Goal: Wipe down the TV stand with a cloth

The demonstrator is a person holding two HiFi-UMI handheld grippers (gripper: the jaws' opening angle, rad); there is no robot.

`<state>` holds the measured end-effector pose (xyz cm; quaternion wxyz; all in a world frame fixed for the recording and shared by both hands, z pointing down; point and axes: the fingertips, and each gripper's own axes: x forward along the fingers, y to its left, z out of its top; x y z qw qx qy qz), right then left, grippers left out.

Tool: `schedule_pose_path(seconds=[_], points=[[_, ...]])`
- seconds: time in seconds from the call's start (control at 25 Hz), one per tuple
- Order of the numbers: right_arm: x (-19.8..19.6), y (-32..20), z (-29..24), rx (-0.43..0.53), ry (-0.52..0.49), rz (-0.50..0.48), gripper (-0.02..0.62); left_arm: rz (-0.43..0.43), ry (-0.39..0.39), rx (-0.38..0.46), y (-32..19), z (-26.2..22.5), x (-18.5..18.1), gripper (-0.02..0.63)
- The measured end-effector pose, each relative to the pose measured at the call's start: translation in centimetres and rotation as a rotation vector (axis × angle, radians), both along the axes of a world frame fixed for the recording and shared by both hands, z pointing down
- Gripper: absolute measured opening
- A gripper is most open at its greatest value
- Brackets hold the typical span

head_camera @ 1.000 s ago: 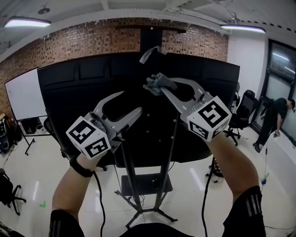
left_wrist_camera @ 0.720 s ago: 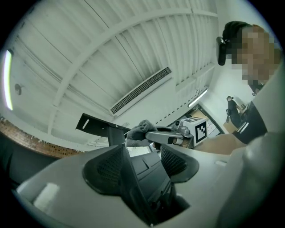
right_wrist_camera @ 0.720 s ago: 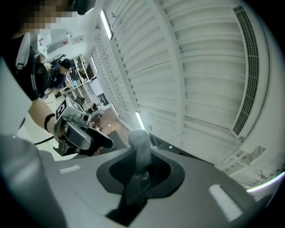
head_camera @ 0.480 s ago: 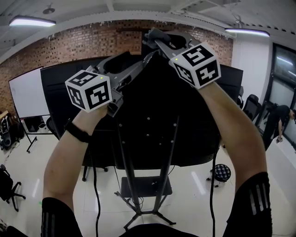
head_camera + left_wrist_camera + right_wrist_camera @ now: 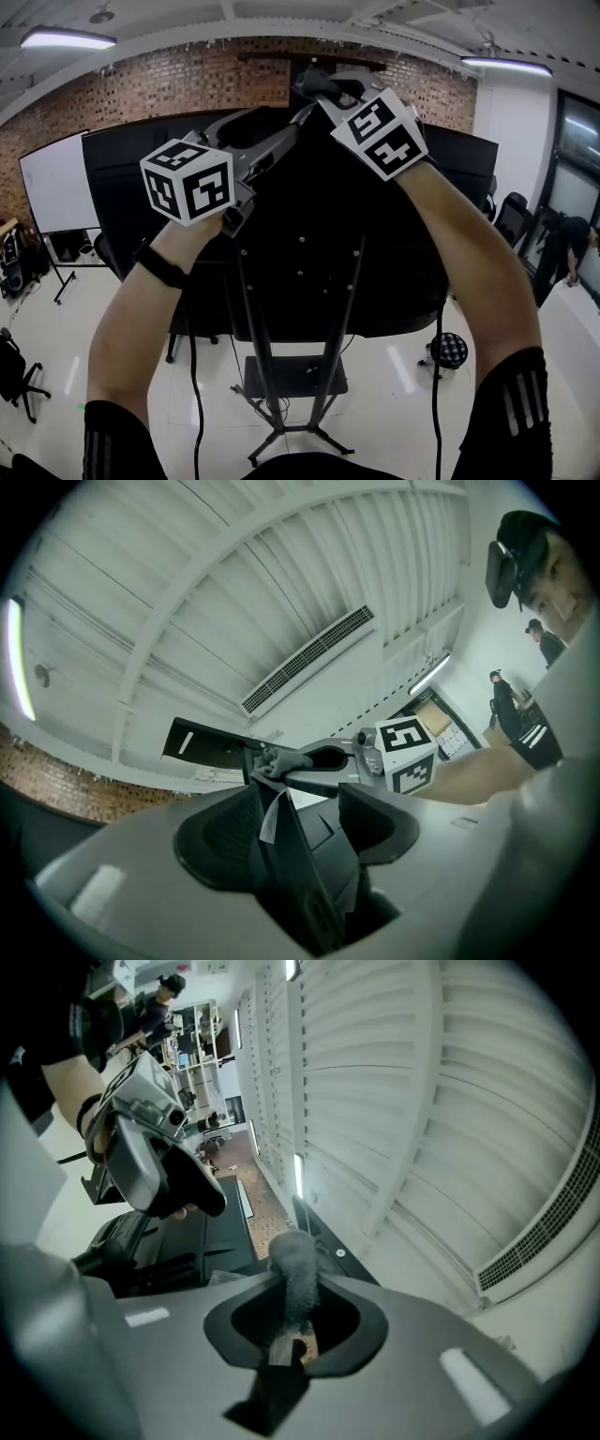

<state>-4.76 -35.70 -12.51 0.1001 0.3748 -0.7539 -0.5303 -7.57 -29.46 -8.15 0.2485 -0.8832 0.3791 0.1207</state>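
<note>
A big black TV hangs on a black floor stand before a brick wall. Both grippers are raised to the TV's top edge. My right gripper is shut on a grey cloth, which sticks out past its jaws and touches the black top of the mount. From the left gripper view the cloth shows bunched at the right gripper's tips. My left gripper is open just left of it, its jaws astride a black edge with a small white tag beside it.
A whiteboard stands at the left, with an office chair below it. A round stool sits right of the stand, and a person stands far right. Cables hang from both grippers toward the floor.
Both grippers rose from the middle of the screen to the TV's top edge. Over the last half second they barely shifted; the right one turned slightly.
</note>
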Motion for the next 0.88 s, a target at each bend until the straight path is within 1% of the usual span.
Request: schedule_pose_path(seconds=[0.12, 0.32, 0.52, 0.6, 0.72, 0.88], points=[[0.0, 0.1, 1.5, -0.002, 0.024, 0.000, 0.048, 0.017, 0.015, -0.014, 0.2, 1.1, 0.1, 0.290], [-0.4, 0.0, 5.1, -0.001, 0.113, 0.027, 0.048, 0.041, 0.024, -0.039, 0.5, 3.6, 0.4, 0.288], [-0.4, 0.1, 8.5, -0.016, 0.165, 0.038, 0.046, 0.061, 0.031, -0.062, 0.9, 6.3, 0.8, 0.287], [-0.6, 0.3, 10.4, -0.019, 0.204, 0.038, 0.046, 0.069, 0.034, -0.072, 1.2, 7.5, 0.9, 0.287], [-1.0, 0.4, 13.1, -0.009, 0.269, 0.046, 0.046, 0.058, 0.021, -0.090, 1.2, 9.4, 1.0, 0.287], [-1.3, -0.5, 15.3, 0.001, 0.324, 0.079, 0.046, 0.043, 0.040, -0.144, -0.1, 11.3, 0.5, 0.287]])
